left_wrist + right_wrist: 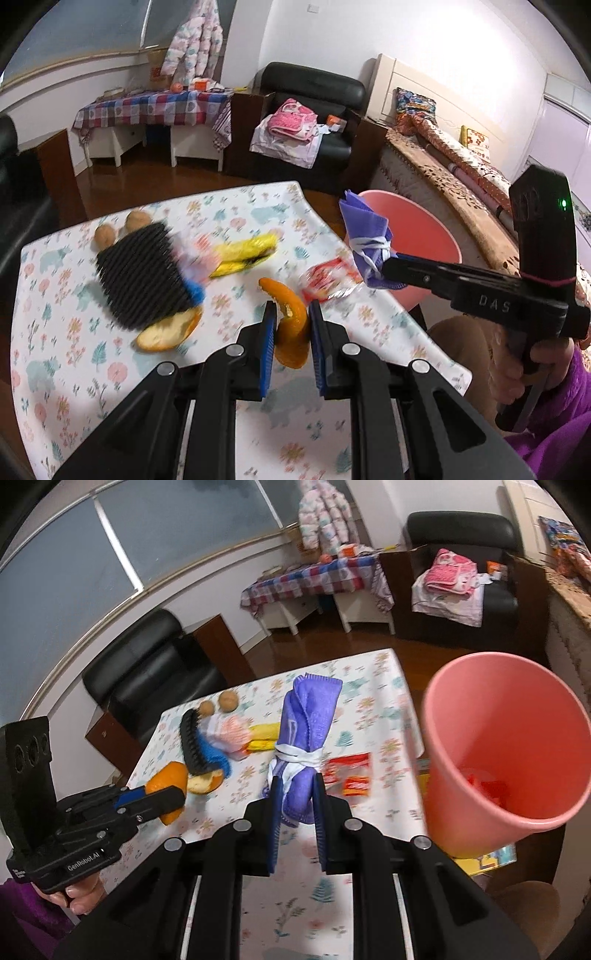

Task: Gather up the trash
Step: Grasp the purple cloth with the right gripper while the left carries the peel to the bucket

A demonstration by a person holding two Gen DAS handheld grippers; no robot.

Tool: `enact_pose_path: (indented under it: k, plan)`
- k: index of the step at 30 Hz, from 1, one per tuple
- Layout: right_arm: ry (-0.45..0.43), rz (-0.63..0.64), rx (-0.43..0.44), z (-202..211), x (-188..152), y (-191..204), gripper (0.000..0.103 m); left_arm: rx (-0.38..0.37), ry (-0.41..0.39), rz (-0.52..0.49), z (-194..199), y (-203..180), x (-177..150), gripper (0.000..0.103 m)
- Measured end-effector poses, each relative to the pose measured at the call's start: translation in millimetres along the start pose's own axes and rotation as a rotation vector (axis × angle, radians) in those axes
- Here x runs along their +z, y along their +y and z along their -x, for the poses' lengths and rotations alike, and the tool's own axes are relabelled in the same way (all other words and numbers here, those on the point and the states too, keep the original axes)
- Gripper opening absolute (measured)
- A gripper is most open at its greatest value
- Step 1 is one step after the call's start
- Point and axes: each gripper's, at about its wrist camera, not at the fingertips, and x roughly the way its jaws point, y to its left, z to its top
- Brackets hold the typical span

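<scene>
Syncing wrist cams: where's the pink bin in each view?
Left wrist: pink bin right of centre, beyond the table edge, partly behind the purple cloth.
Right wrist: pink bin fills the right side, mouth toward the camera.
Shared landmark: red snack wrapper on the floral tablecloth.

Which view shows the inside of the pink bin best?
The right wrist view: the pink bin tilts its mouth toward the camera, showing red trash inside. The left wrist view shows only part of its rim, behind the purple cloth.
</scene>
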Motion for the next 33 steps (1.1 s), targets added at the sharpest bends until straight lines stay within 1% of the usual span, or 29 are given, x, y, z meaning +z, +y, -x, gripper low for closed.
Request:
enact_pose_path:
  k: [4, 10, 14, 21, 26, 33]
  plan:
    - [-0.035, -0.033, -0.033, 11.4, 5.0, -19.3, 0.017, -0.030, -0.016, -0.016, -9.6, -16.0, 18.6, 0.017]
    - [-0.092, -0.083, -0.109, 32.5, 10.5, -54.7, 0.017, -0.075, -0.043, -0.051, -29.0, -48.1, 47.9, 0.017]
    - [-0.117, -0.121, -0.155, 43.0, 11.8, -78.0, 0.017, -0.109, -0.050, -0.053, -42.7, -67.4, 63.8, 0.017]
    - [-0.137, -0.167, -0.229, 52.1, 13.1, -111.7, 0.017, -0.156, -0.062, -0.089, -69.0, -107.6, 88.8, 0.017]
    - [-0.138, -0.209, -0.258, 53.9, 10.9, -135.0, 0.017, -0.180, -0.042, -0.093, -92.4, -125.7, 99.7, 0.017]
    - [-0.125, -0.235, -0.275, 51.5, 4.6, -154.1, 0.017, -0.197, 0.001, -0.092, -123.0, -142.0, 101.6, 0.017]
